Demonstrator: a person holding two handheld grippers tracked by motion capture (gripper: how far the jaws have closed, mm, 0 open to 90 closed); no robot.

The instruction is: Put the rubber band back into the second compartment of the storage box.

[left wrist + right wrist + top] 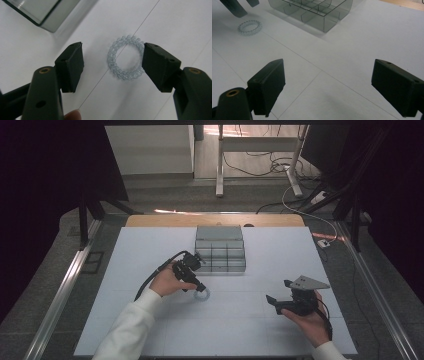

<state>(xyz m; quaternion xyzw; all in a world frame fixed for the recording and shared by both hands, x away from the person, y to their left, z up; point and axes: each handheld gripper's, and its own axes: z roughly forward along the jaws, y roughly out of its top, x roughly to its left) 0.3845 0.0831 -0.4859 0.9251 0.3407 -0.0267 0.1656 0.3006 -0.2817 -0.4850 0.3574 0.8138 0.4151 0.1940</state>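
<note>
The left gripper (112, 62) is hanging over the hair tie (125, 57), jaws spread wide w/ nothing between the pads yet. The tie, a clear coiled ring, is lying flat on the white table (150, 320), in front of the tray and just off its near-left corner. It's sitting off-centre in the gap: the right-hand pad in the left gripper view is touching or nearly touching its rim, while the other pad is well apart from it. Prob. lined up that way so the jaws can close across the ring from both sides; as I read it, the gripper needs to shift a bit so the ring sits mid-gap before squeezing.

The right gripper (281, 293) is being held low near the table's front-right, well apart from the tie, jaws also wide open and empty. It looks parked out of the way, its camera facing the work area.

The divided tray (220, 251) is sitting at the table's far middle, near the tie; likely the drop spot, though that's a guess.

Hard to tell: whether the left gripper's pads are touching the table or hovering above it. The tray's compartments are see-through and look empty, but the far ones are too small to check. In the left gripper view the tray is cut off at the top-left corner, and a fingertip (72, 115) is poking in at the bottom edge.
</note>
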